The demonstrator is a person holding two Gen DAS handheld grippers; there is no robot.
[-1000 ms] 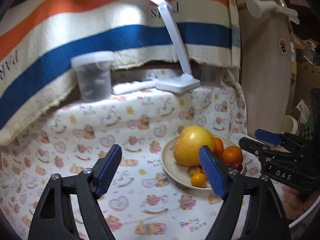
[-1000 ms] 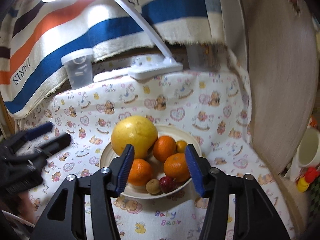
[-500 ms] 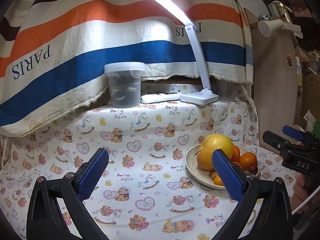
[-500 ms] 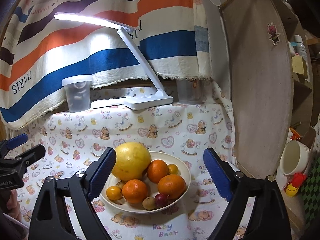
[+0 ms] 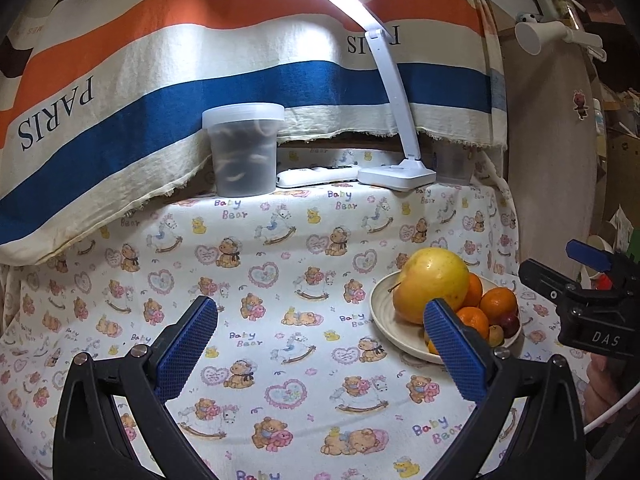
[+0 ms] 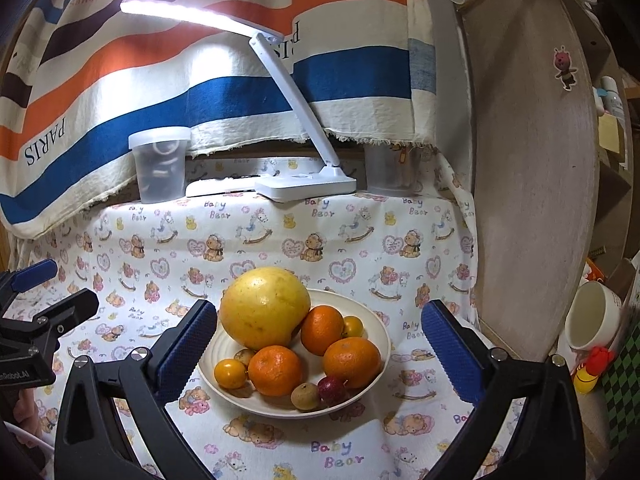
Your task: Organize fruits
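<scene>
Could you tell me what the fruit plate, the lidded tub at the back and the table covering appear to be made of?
Plate: probably glazed ceramic or melamine; cream, smooth, with faint concentric ridges and a soft sheen.
Lidded tub: translucent plastic, it seems; cloudy walls let pale contents show through, under a frosted lid.
Table covering: printed woven cloth, likely cotton; matte, with soft creases and a bear-and-heart pattern.

A bear-print cloth [image 6: 280, 240] covers the table, bearing a fruit plate [image 6: 382, 344], lamp base [image 6: 306, 187] and lidded tub [image 6: 160, 168].
</scene>
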